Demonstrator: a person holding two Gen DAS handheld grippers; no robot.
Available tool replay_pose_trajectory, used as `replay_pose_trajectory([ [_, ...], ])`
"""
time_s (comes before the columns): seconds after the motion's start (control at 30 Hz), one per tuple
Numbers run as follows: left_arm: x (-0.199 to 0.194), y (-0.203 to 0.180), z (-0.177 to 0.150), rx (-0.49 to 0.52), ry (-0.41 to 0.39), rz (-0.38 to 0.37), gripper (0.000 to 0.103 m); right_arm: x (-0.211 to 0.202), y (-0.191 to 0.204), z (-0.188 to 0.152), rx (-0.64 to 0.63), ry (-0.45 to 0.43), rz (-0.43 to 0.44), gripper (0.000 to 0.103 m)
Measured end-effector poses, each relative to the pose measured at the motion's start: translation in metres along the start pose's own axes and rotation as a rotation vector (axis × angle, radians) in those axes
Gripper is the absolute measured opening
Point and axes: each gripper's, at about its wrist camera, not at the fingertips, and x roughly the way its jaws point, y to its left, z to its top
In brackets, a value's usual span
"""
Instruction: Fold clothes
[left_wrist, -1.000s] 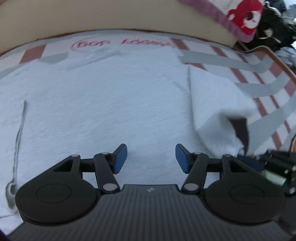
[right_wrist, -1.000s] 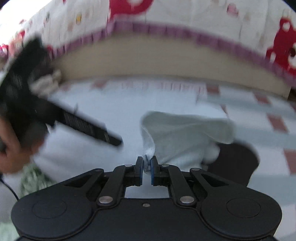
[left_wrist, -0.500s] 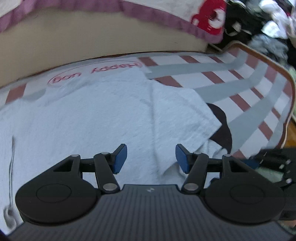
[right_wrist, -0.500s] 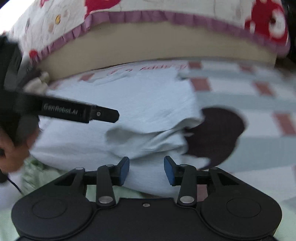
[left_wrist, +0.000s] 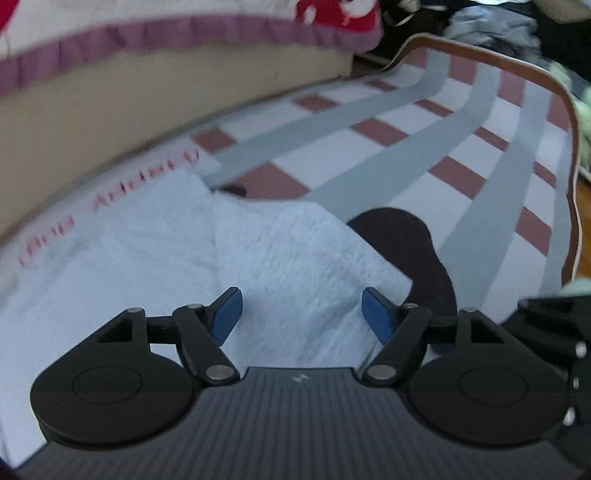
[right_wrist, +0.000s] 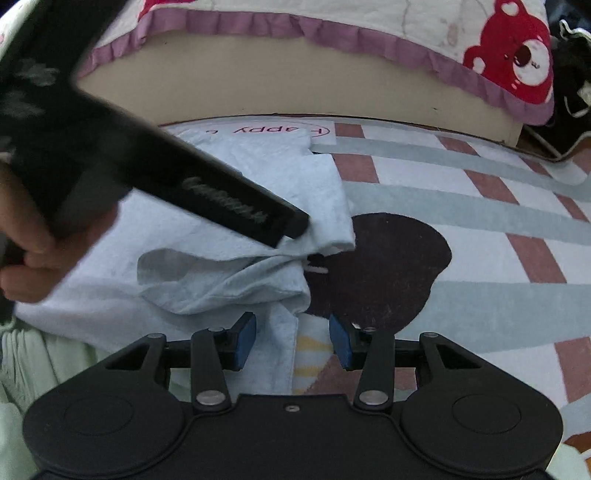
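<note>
— Released since a second ago: the right tongs (right_wrist: 292, 341) let go of the pale blue shirt (right_wrist: 236, 266) and are opening, empty.

— And the left tongs (left_wrist: 302, 314)?

— Closing slightly, gripping nothing, above the shirt on the striped rug (right_wrist: 461, 206), left of its dark patch.

The pale blue garment (right_wrist: 236, 177) is soft, matt knit cloth with a faintly fuzzy nap. Under it, the striped rug (right_wrist: 480, 254) is a short-pile, matt textile, and beyond the rug the bedspread (right_wrist: 369, 22) is quilted cloth with a ruffled purple trim. The right gripper (right_wrist: 291, 341) is matt black plastic with bright metal pins and smooth blue fingers (right_wrist: 245, 341).
</note>
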Motion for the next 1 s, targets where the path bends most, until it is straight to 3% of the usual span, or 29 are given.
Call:
replay_pose_trajectory([
  [0.03, 0.004, 0.002, 0.000, -0.011, 0.017, -0.001, 0.009, 0.000, -0.002, -0.001, 0.008, -0.004, 0.005, 0.049],
  [0.07, 0.004, 0.005, -0.001, -0.030, 0.020, -0.003, 0.003, 0.000, -0.004, -0.002, 0.018, -0.009, 0.013, 0.049],
  [0.2, -0.020, 0.041, -0.009, -0.227, -0.057, -0.020, 0.003, 0.000, -0.012, -0.006, 0.055, -0.031, 0.028, 0.043],
  [0.3, -0.044, 0.082, -0.020, -0.420, -0.117, 0.039, 0.003, 0.001, -0.017, -0.008, 0.084, -0.045, 0.032, 0.037],
  [0.4, -0.056, 0.126, -0.038, -0.611, -0.099, 0.141, 0.003, 0.002, -0.020, -0.009, 0.112, -0.050, 0.041, 0.022],
  [0.53, -0.063, 0.153, -0.059, -0.684, -0.047, 0.202, 0.005, 0.003, -0.024, -0.009, 0.147, -0.050, 0.048, 0.020],
  [0.6, -0.066, 0.151, -0.062, -0.674, -0.049, 0.160, 0.012, 0.002, -0.021, -0.008, 0.139, -0.041, 0.045, 0.020],
  [0.67, -0.068, 0.143, -0.060, -0.655, -0.048, 0.089, 0.043, 0.002, -0.017, -0.004, 0.112, -0.031, 0.041, 0.021],
  [0.8, -0.075, 0.117, -0.047, -0.580, -0.096, 0.030, 0.056, 0.002, -0.001, 0.002, 0.013, -0.048, 0.039, 0.024],
  [0.87, -0.073, 0.105, -0.039, -0.541, -0.109, 0.016, 0.075, 0.003, 0.006, 0.006, -0.036, -0.056, 0.037, 0.024],
  [0.93, -0.062, 0.101, -0.030, -0.531, -0.075, 0.019, 0.081, 0.006, 0.005, 0.006, -0.021, -0.048, 0.022, 0.024],
  [1.0, -0.044, 0.102, -0.023, -0.528, -0.017, 0.049, 0.080, 0.007, 0.003, 0.004, -0.002, -0.051, 0.016, 0.020],
])
